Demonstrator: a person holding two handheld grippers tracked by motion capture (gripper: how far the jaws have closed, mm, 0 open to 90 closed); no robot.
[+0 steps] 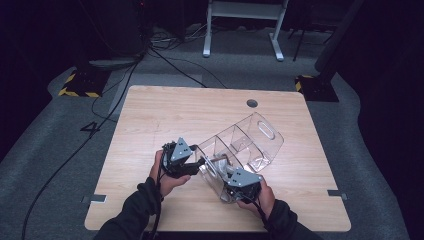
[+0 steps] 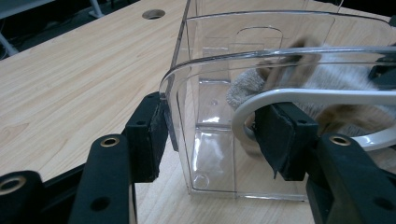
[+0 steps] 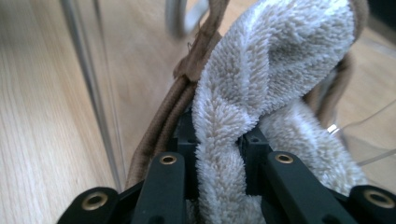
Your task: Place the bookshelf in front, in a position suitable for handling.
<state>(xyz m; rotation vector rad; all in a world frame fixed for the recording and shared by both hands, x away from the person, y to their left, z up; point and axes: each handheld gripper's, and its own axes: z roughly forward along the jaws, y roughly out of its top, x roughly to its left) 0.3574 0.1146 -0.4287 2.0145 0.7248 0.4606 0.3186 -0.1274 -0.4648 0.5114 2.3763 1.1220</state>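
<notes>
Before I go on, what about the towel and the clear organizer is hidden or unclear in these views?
- High view: the towel in the clear organizer is covered by the right claw, so how deep it sits is unclear.
- Right claw view: the towel's lower end runs off the bottom edge.
- Left claw view: the left claw straddles the organizer wall; pad contact is unclear, and the towel blurs behind the plastic.

clear bin (image 1: 250, 142) walls hem towel (image 3: 261, 79), tabletop (image 1: 165, 112) open

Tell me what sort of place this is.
Probably a lab or recording studio, not a home: a lone wooden table on grey carpet, dark surroundings, black cables trailing across the floor, and hazard-striped stand bases beside it.
</notes>
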